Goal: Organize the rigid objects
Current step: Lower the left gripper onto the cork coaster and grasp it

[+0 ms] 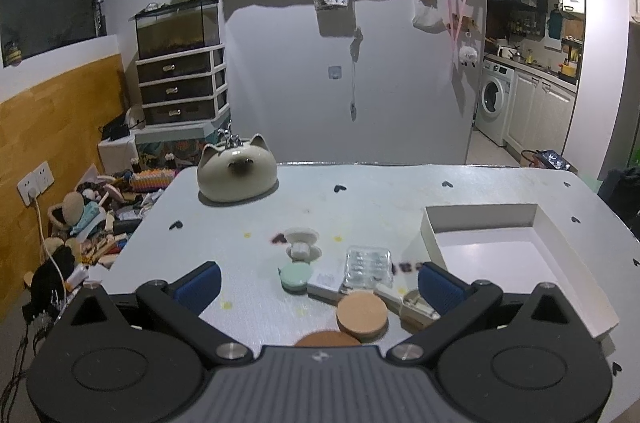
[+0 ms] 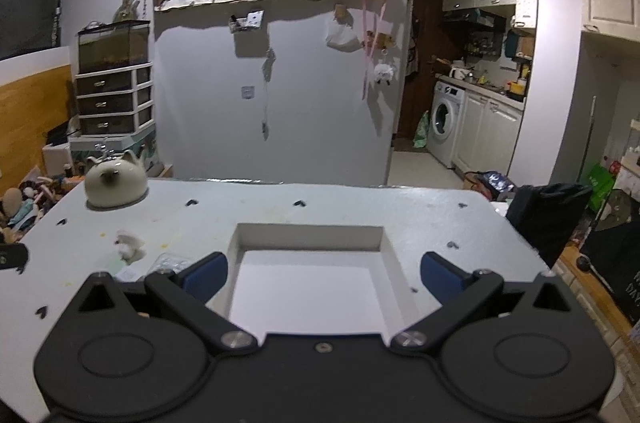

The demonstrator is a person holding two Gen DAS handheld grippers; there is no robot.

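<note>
In the left wrist view my left gripper [image 1: 318, 283] is open and empty above a cluster of small items on the table: a round cork coaster [image 1: 362, 313], a mint round case [image 1: 296, 276], a clear plastic blister box [image 1: 368, 268], a white flat box [image 1: 326, 283], a white open round case [image 1: 302, 243] and a beige stapler-like item [image 1: 412, 305]. A white open box [image 1: 492, 223] stands to the right. In the right wrist view my right gripper [image 2: 324, 277] is open and empty, over the white box [image 2: 310, 237].
A cream cat-shaped ceramic piece [image 1: 237, 169] stands at the table's far left, also in the right wrist view [image 2: 115, 183]. A second cork disc [image 1: 328, 338] lies by the left gripper's base. A black bag [image 2: 548, 219] sits off the table's right edge. Floor clutter lies on the left.
</note>
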